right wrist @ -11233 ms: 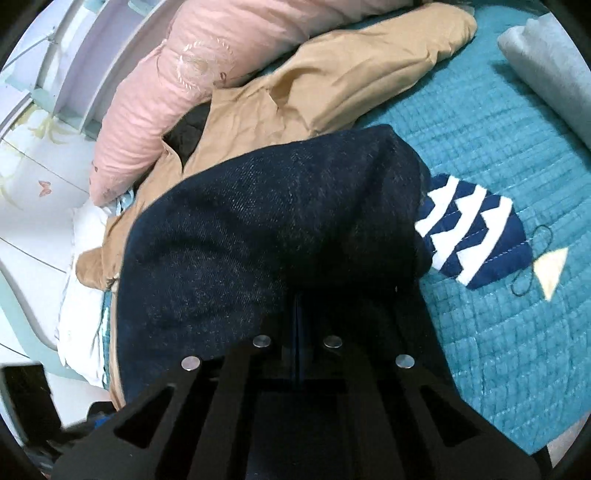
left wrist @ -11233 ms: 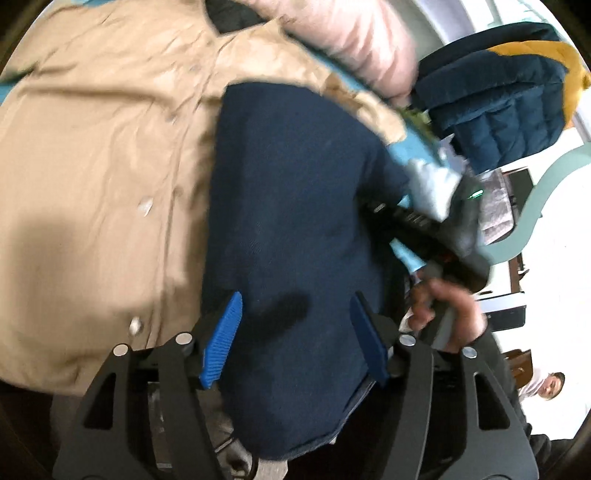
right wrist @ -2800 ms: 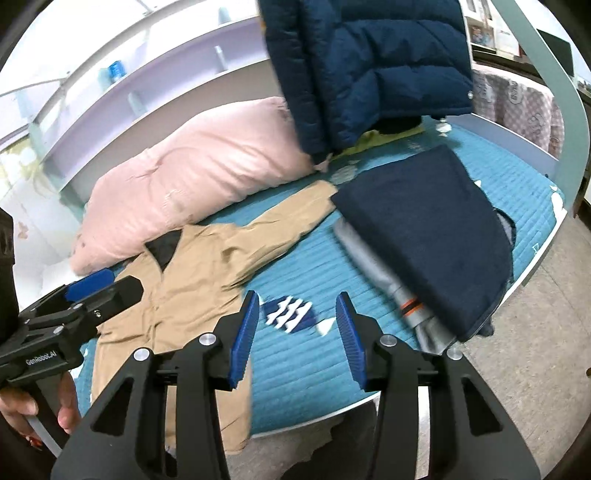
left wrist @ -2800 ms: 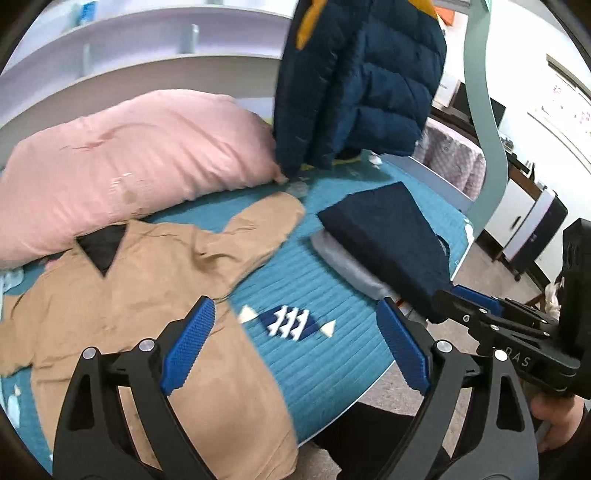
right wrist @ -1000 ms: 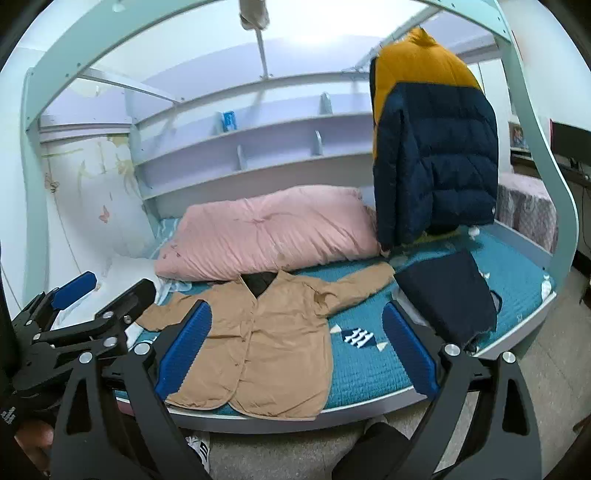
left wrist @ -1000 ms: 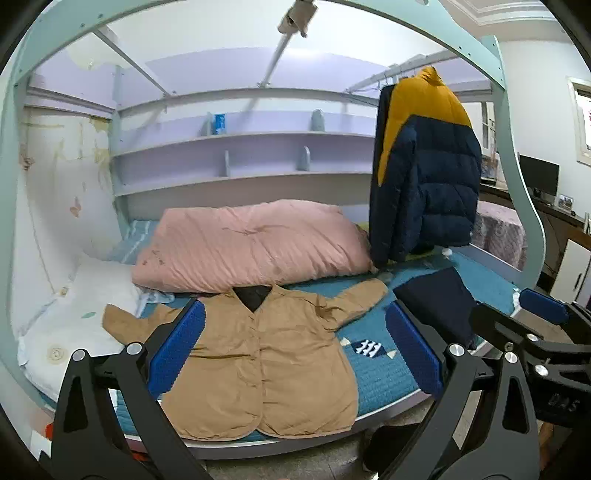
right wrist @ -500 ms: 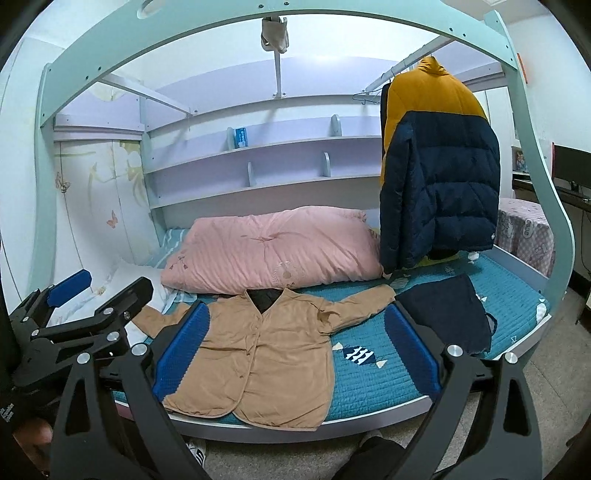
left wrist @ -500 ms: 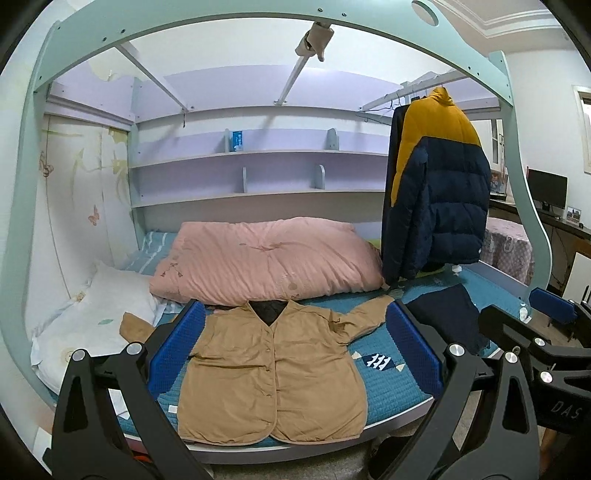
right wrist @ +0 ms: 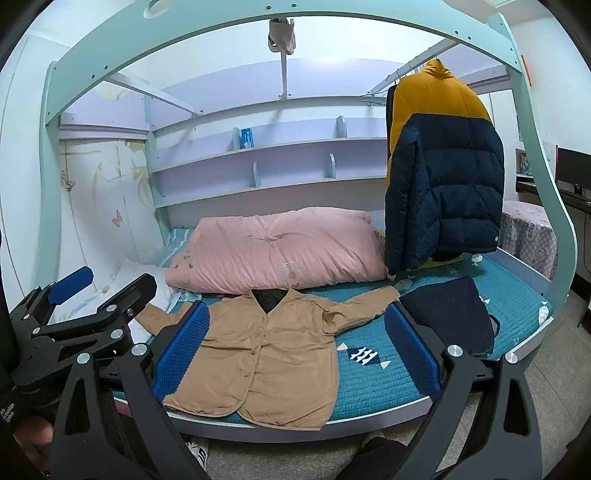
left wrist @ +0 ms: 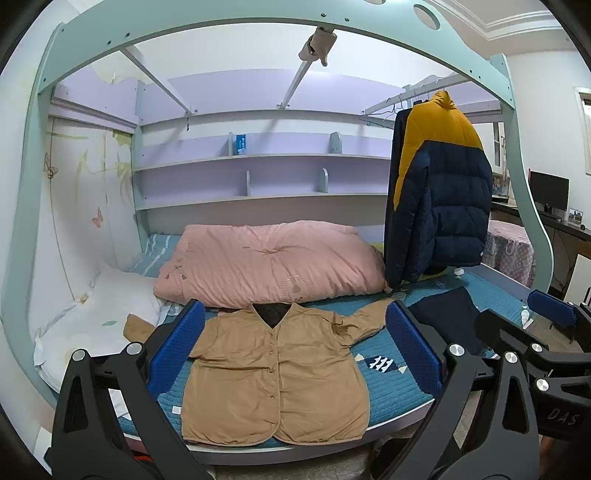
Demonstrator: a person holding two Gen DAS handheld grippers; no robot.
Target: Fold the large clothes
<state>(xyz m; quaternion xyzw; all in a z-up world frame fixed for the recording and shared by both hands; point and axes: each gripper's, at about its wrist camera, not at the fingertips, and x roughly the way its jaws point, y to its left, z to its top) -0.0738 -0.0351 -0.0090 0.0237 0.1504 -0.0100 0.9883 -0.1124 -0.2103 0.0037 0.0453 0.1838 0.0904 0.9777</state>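
A tan button-up jacket [left wrist: 273, 373] lies spread flat, sleeves out, on the teal bed cover [left wrist: 391, 391]; it also shows in the right wrist view [right wrist: 266, 350]. A folded dark navy garment [left wrist: 450, 321] lies at the bed's right end, also in the right wrist view [right wrist: 450, 314]. My left gripper [left wrist: 295, 350] is open and empty, held well back from the bed. My right gripper [right wrist: 295, 347] is open and empty, also back from the bed. Each gripper shows in the other's view, the right one [left wrist: 546, 332] and the left one [right wrist: 81, 306].
A pink duvet [left wrist: 273, 258] lies behind the jacket and a white pillow [left wrist: 99, 314] at the left. A navy and yellow puffer coat [left wrist: 439, 206] hangs from a rail at the right. The mint bunk frame [left wrist: 258, 33] arches overhead. A desk with a monitor [left wrist: 546, 192] stands far right.
Both grippers have drawn back and up from the bed, so the whole bunk is in view. The navy garment, held earlier, now lies folded at the bed's right end. Both grippers opened.
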